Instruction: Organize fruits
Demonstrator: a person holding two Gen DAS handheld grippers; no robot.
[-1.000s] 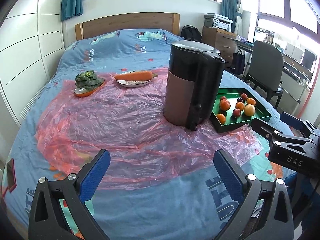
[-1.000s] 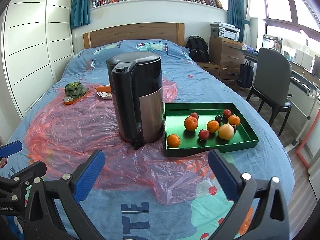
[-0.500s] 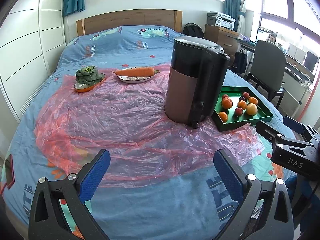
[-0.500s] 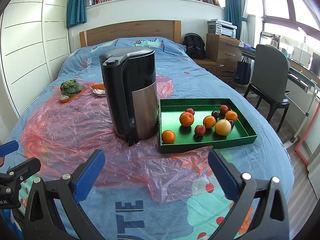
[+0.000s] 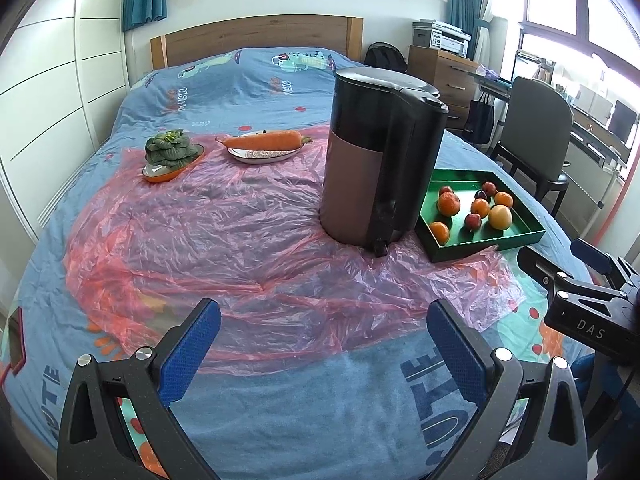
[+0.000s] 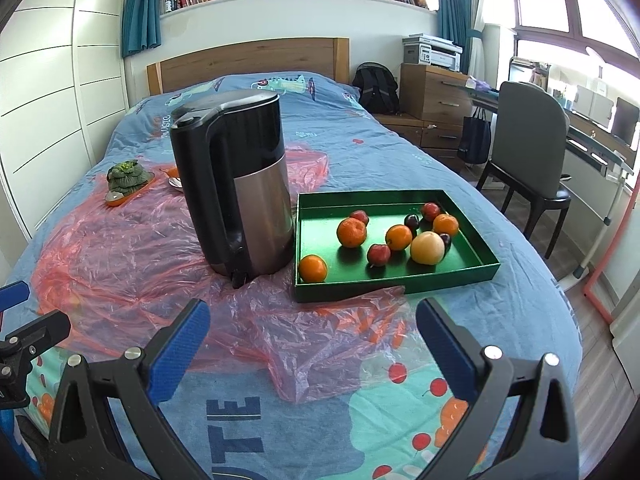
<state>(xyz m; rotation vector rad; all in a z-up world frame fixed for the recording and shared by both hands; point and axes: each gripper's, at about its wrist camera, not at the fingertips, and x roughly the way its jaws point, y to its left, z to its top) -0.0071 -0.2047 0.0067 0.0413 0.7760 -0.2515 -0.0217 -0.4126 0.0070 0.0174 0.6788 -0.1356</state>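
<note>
A green tray [image 6: 476, 270] [image 5: 532, 234] lies on the bed and holds several fruits: oranges [image 6: 351, 232], small red fruits [image 6: 378, 254], dark plums and one pale yellow fruit [image 6: 427, 247] [image 5: 500, 217]. My right gripper [image 6: 312, 334] hovers open over the bed's near end, short of the tray, with nothing between its blue pads. Further left, my left gripper [image 5: 323, 332] is open too, above the pink plastic sheet [image 5: 224, 240]. The right gripper's body [image 5: 580, 300] shows at the right edge of the left wrist view.
A tall black and steel kettle [image 6: 236, 184] [image 5: 380, 160] stands just left of the tray. Further back sit an orange dish of greens [image 5: 172, 156] and a plate with a carrot [image 5: 264, 144]. A grey chair [image 6: 528, 148] and a desk stand right of the bed.
Both grippers have drawn back and shifted slightly, so the kettle and tray look a little farther off. Both stay open and empty; nothing on the bed has moved.
</note>
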